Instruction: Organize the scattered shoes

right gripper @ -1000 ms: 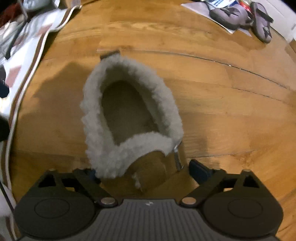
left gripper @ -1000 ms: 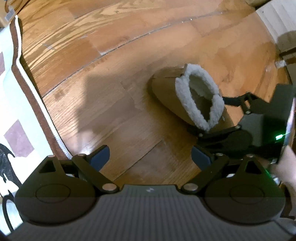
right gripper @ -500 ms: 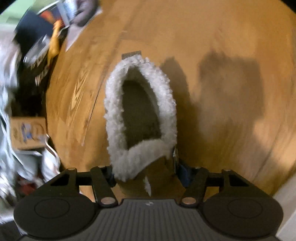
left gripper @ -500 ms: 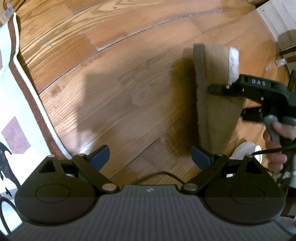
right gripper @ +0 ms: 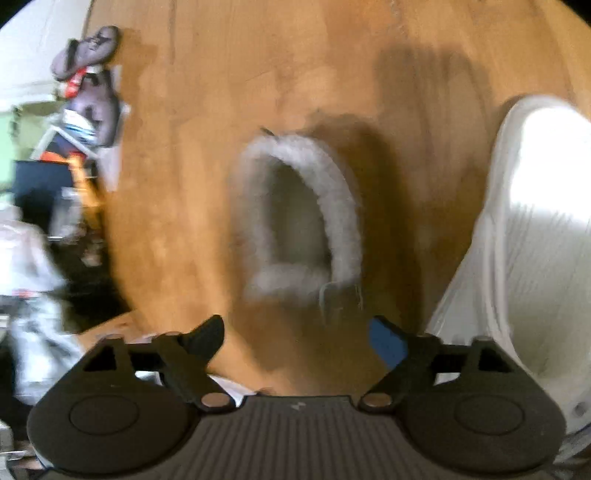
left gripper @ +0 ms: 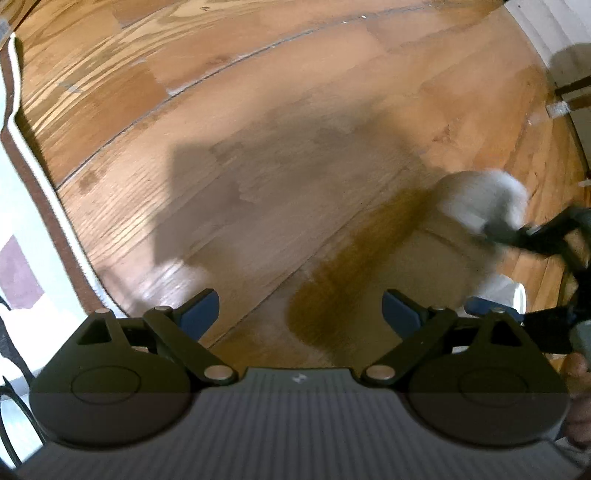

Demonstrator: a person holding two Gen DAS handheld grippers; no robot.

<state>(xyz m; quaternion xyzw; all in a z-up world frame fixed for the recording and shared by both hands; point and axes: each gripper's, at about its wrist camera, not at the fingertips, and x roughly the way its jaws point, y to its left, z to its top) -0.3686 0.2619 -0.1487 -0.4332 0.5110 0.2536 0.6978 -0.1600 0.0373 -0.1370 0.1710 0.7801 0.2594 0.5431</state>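
Note:
A tan slipper (right gripper: pixel 295 236) with a white fleece lining lies on the wood floor just ahead of my right gripper (right gripper: pixel 297 338), whose fingers stand apart on either side of its heel end without gripping it. The same slipper (left gripper: pixel 373 280) shows blurred in the left wrist view, low on the right, with its fleece cuff (left gripper: pixel 484 199) toward the right gripper's arm. My left gripper (left gripper: pixel 301 314) is open and empty above the floor, just left of the slipper. A pair of grey slippers (right gripper: pixel 92 77) lies far off at the upper left.
A rug with a brown and white border (left gripper: pixel 44 184) runs along the left. A white shoe or fabric shape (right gripper: pixel 524 236) fills the right of the right wrist view. Clutter of boxes and cloth (right gripper: pixel 48 206) lies at the left. A white wall (left gripper: pixel 550 33) is at the top right.
The right gripper carried the slipper down and toward the left gripper, swung round, and has opened; the slipper now lies on the floor. The left gripper has barely moved.

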